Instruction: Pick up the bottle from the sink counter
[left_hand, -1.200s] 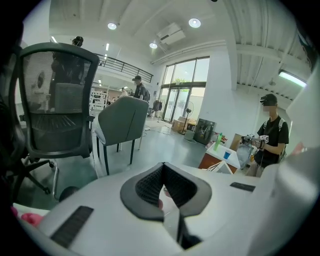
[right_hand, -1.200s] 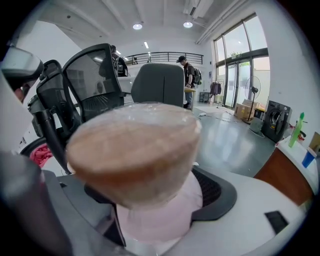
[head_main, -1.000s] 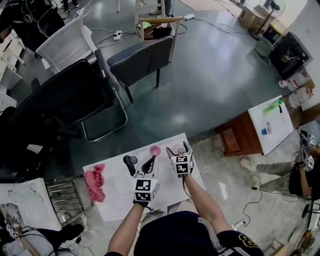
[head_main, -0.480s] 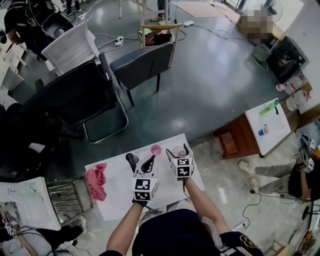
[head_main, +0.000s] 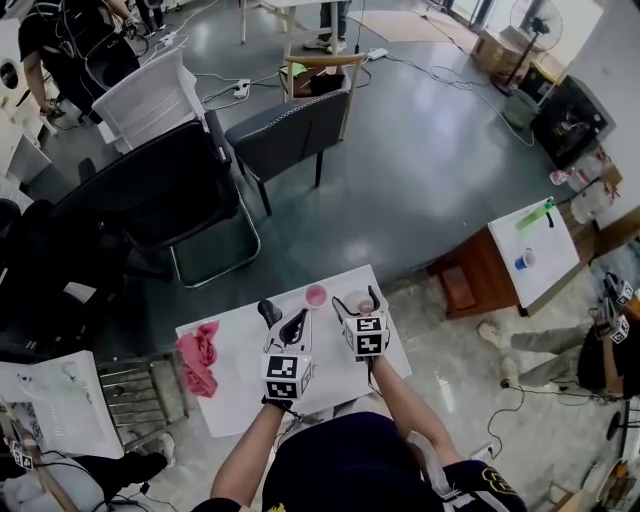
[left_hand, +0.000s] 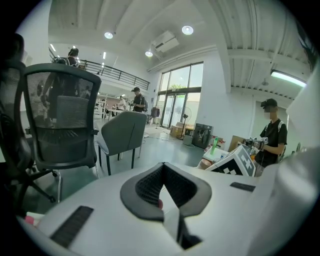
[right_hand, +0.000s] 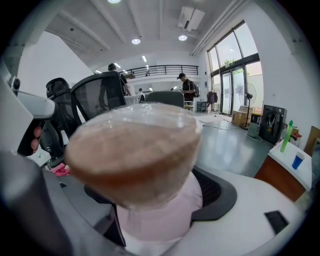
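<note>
1. At the white bench (head_main: 238, 385) in an open office, we see the bottle (right_hand: 135, 155) clamped by its pink body in the right gripper's (head_main: 356, 299) jaws, ready to lift.
2. The left gripper (head_main: 281, 318) waits beside it, jaws together, empty, probably kept clear.
3. A pink cloth (head_main: 198, 360) lies well left.
</note>
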